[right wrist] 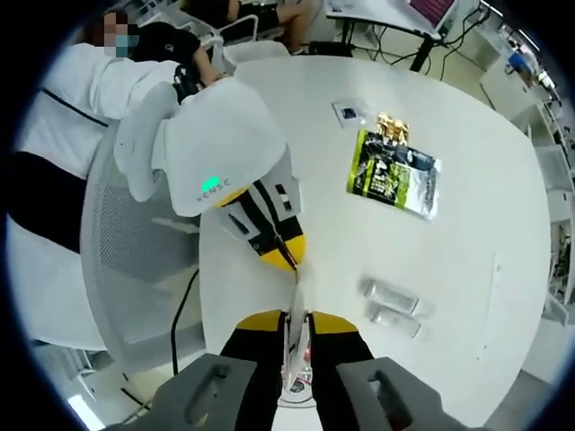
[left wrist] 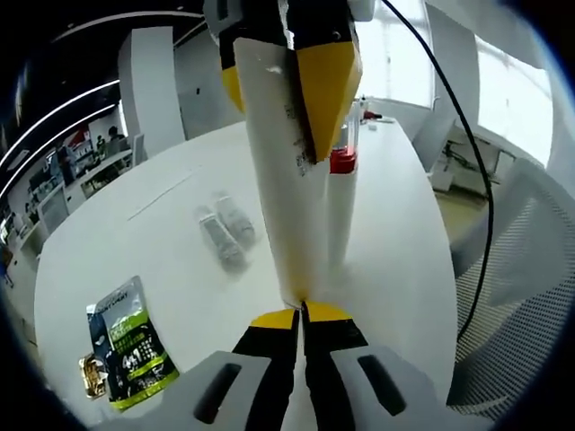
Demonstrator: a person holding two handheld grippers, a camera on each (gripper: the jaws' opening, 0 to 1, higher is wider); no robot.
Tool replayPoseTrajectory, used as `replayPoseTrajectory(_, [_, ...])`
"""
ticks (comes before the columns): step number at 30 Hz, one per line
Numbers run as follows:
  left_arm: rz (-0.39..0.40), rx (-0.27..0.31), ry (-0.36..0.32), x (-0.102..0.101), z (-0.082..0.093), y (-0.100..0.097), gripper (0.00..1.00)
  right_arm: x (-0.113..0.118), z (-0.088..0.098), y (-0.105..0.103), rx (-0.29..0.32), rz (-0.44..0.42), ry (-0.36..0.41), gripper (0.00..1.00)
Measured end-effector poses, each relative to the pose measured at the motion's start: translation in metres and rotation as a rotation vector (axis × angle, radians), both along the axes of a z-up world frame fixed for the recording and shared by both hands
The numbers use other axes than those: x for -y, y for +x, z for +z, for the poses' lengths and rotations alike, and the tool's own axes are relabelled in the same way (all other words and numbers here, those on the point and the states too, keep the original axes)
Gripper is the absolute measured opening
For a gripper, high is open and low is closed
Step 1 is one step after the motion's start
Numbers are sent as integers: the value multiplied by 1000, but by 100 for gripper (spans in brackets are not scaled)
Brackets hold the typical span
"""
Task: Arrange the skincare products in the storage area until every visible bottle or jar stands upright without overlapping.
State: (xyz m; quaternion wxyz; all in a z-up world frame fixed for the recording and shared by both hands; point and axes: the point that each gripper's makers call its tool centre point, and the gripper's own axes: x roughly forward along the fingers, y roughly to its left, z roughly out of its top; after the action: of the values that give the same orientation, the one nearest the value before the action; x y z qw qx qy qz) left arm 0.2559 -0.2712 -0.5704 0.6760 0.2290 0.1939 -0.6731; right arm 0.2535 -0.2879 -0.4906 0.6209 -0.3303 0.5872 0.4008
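Note:
A long white tube (left wrist: 287, 224) is held at both ends above the white round table (left wrist: 395, 242). My left gripper (left wrist: 303, 314) is shut on its near end, and my right gripper (left wrist: 298, 135) comes down from the top, shut on the far end. In the right gripper view the tube (right wrist: 296, 292) is seen end-on between my right gripper (right wrist: 296, 325) and the left gripper (right wrist: 289, 260). Just behind the tube stands a slim upright bottle with a red cap (left wrist: 342, 162). Two small clear bottles (left wrist: 225, 231) (right wrist: 392, 305) lie side by side on the table (right wrist: 476, 242).
A green packet (left wrist: 131, 343) (right wrist: 395, 175) lies flat with a gold-wrapped item (left wrist: 91, 377) (right wrist: 392, 126) beside it, and a small dark sachet (right wrist: 349, 111) farther on. A mesh chair (left wrist: 512, 296) (right wrist: 135, 242) stands at the table's edge. A seated person (right wrist: 81, 90) is close by.

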Motion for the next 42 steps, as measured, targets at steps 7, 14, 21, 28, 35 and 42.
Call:
replayPoseTrajectory(7, [-1, 3, 17, -3, -3, -1, 3, -6, 3, -10, 19, 15, 3, 11])
replayPoseTrajectory(14, [-9, 4, 26, -4, -4, -3, 4, -2, 4, -8, 57, -7, 9, 24])
replayPoseTrajectory(21, [6, 3, 24, -7, -1, 2, 5, 5, 4, -16, 84, -24, 15, 45])
replayPoseTrajectory(28, [71, -8, -13, -15, 14, 20, 10, 15, 7, -18, 137, -102, 49, 59])
replayPoseTrajectory(35, [130, 62, 8, -29, 16, 39, 25, 24, 10, -20, 190, -177, 83, 70])
replayPoseTrajectory(42, [167, 88, 32, -44, 19, 56, 36, 27, 17, -22, 270, -267, 157, 79])
